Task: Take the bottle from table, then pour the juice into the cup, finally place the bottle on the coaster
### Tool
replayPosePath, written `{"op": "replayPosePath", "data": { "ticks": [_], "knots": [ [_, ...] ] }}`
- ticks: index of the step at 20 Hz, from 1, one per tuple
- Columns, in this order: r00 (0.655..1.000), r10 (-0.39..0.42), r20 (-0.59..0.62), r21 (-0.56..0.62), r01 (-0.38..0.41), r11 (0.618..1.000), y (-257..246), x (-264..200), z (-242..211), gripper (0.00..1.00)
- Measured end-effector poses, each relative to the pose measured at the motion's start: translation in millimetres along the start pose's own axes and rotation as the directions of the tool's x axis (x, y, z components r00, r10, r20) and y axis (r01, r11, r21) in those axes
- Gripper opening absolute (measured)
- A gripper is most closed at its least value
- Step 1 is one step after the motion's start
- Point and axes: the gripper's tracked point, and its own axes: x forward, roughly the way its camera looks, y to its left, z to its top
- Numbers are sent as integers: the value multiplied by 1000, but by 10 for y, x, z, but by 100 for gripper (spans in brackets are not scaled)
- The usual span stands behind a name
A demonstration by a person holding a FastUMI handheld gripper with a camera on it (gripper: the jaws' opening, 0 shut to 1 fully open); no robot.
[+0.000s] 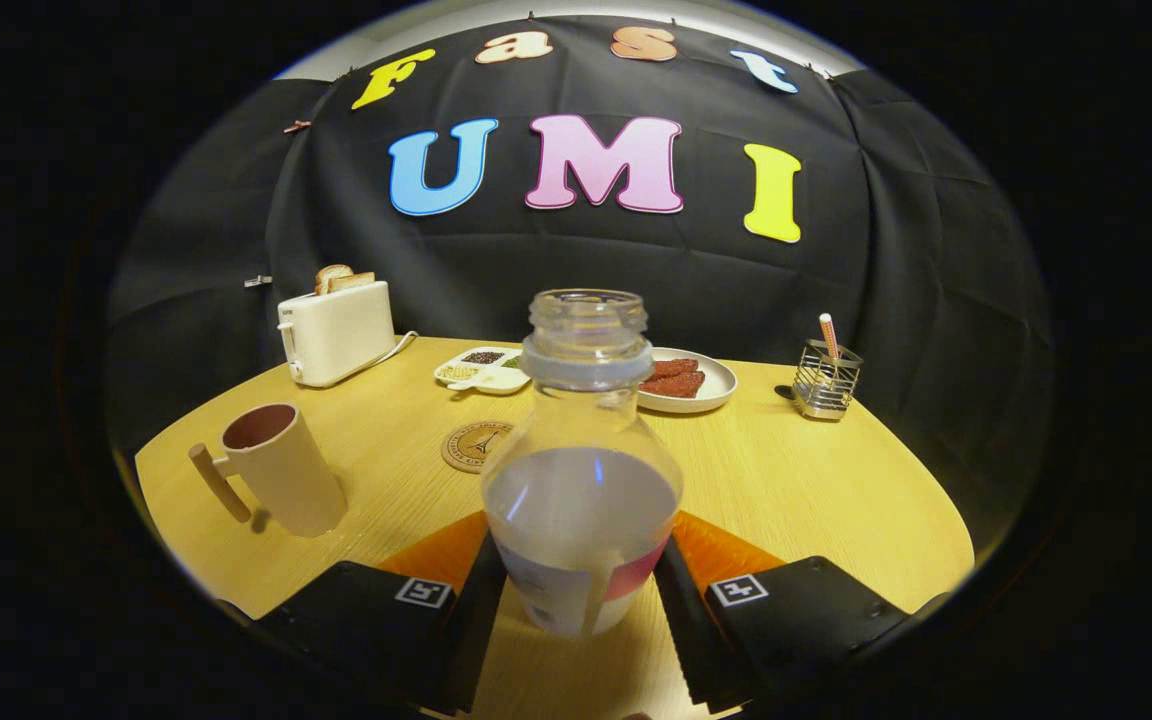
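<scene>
- Bottle (pixel 581 470) is standing between the fingers of your gripper (pixel 581 590), upright on or just above the wooden table (pixel 836 490); its base is showing against the tabletop, so you cannot tell whether it is lifted yet.
- Both fingers are pressing on the lower body at the label band, one on each side, so the claw is closed down to the bottle's width and holding it.
- You are handling a clear, hard-walled bottle with no cap on its wide neck. It is looking stiff and smooth, so it may slide if your squeeze loosens.
- Pale juice is filling roughly the lower half, so most of the weight is sitting low, close to your fingers. That should be helping you keep it steady, but the liquid will be shifting as you tilt.
- Your hold on the straight lower section looks sound; the rounded shoulder above would be a worse place.
- Cup (pixel 281 468) with its handle is waiting off to the left of the fingers, well apart from the bottle.
- Coaster (pixel 477 446) is lying just beyond the bottle, partly hidden behind it.
</scene>
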Motion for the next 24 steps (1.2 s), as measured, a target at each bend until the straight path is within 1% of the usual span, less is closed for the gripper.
{"op": "replayPosePath", "data": {
  "ticks": [4,7,9,12,14,17,20,22,24],
  "knots": [
    [999,16,-49,-56,-19,998,23,15,21,74],
    [999,27,-42,-124,-32,992,61,-31,178,72],
    [999,32,-31,-191,-37,981,128,-42,318,71],
    [998,38,-52,-270,-50,962,283,-21,437,71],
    [998,14,-62,-330,-34,943,370,4,534,71],
    [994,-82,-71,-468,40,883,406,0,616,72],
    [989,-118,-92,-559,47,828,533,-32,599,71],
    [985,-154,-80,-634,69,770,581,-66,651,71],
    [981,-186,-50,-706,96,701,603,-78,722,71]
  ]
}}
